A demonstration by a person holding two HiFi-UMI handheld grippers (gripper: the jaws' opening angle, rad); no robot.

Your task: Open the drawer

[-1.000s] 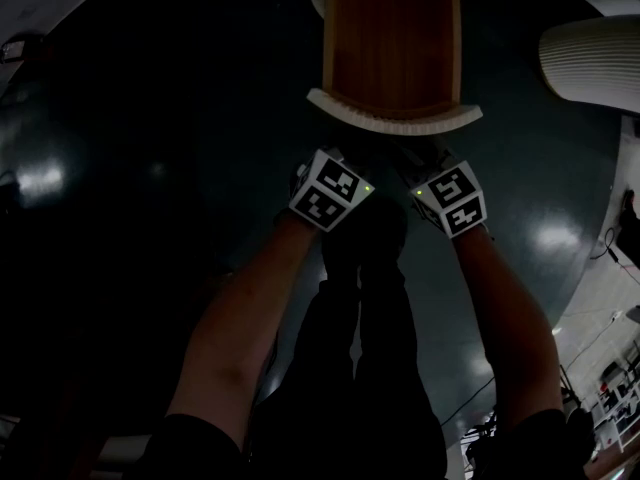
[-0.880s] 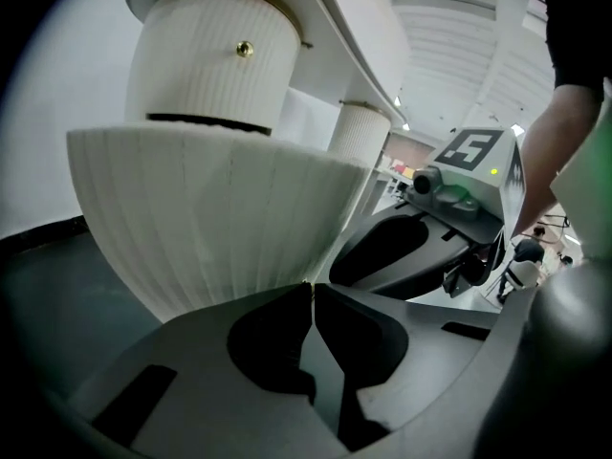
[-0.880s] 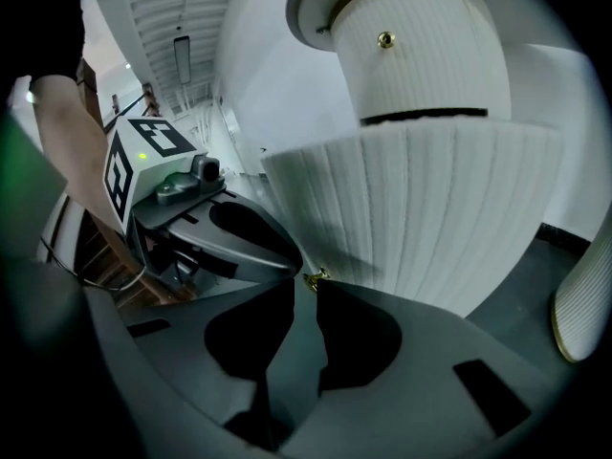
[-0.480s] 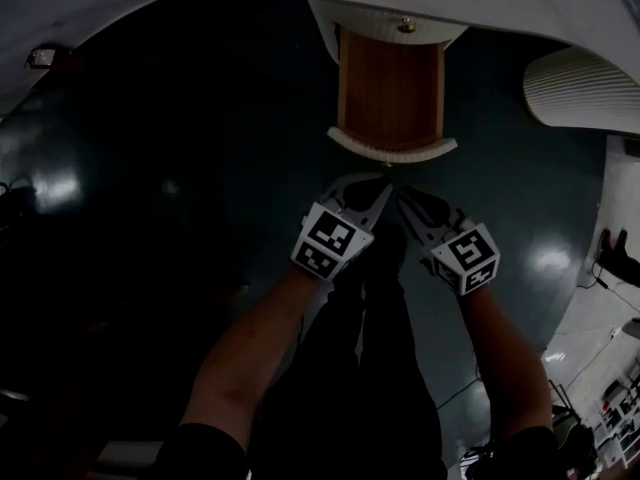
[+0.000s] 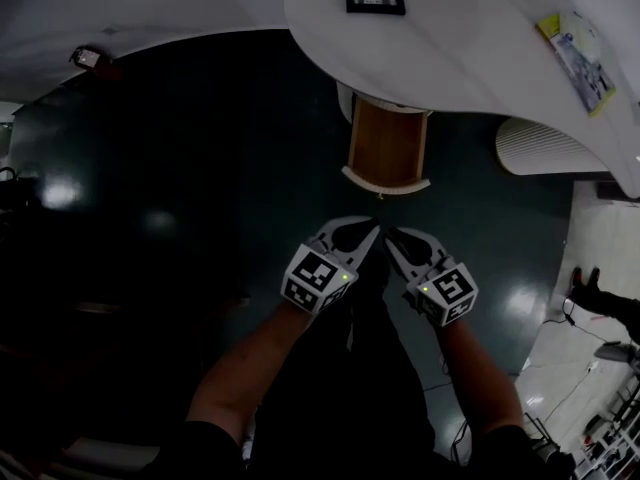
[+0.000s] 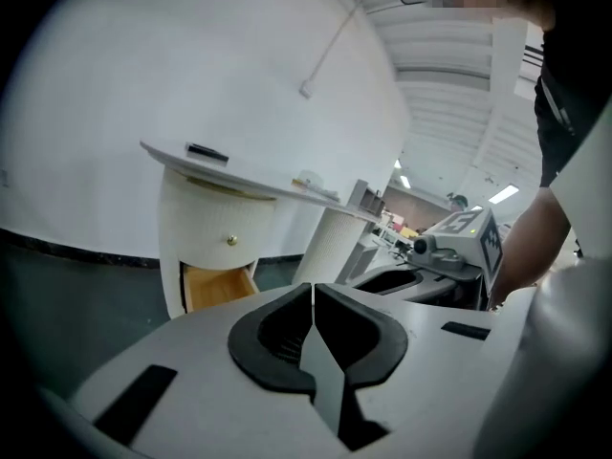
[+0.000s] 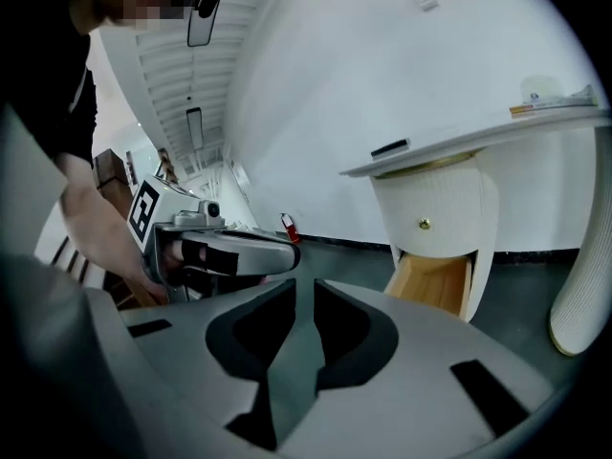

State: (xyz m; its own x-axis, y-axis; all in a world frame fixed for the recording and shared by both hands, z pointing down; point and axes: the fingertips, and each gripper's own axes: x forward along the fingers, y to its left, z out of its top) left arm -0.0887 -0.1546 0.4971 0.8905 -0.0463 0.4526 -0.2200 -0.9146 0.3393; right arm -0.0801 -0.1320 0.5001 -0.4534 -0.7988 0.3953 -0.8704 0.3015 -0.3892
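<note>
The light wooden drawer with a white ribbed front (image 5: 387, 150) is standing pulled out under the white tabletop's (image 5: 470, 58) edge, so the opening is looking done. The left gripper (image 5: 362, 236) is resting with fingers together, the right gripper (image 5: 402, 244) with fingers barely apart. Both are holding nothing, well apart from the drawer.

You're standing on a dark glossy floor (image 5: 150, 168); a white wall (image 7: 382, 84) is rising ahead of your right gripper (image 7: 304, 295), a ribbed column (image 7: 579, 299) standing right of it.

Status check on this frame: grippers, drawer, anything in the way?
Left gripper jaws together, empty; right gripper jaws barely apart, empty. Drawer pulled out, neither gripper touching it. Nothing between grippers and drawer.
</note>
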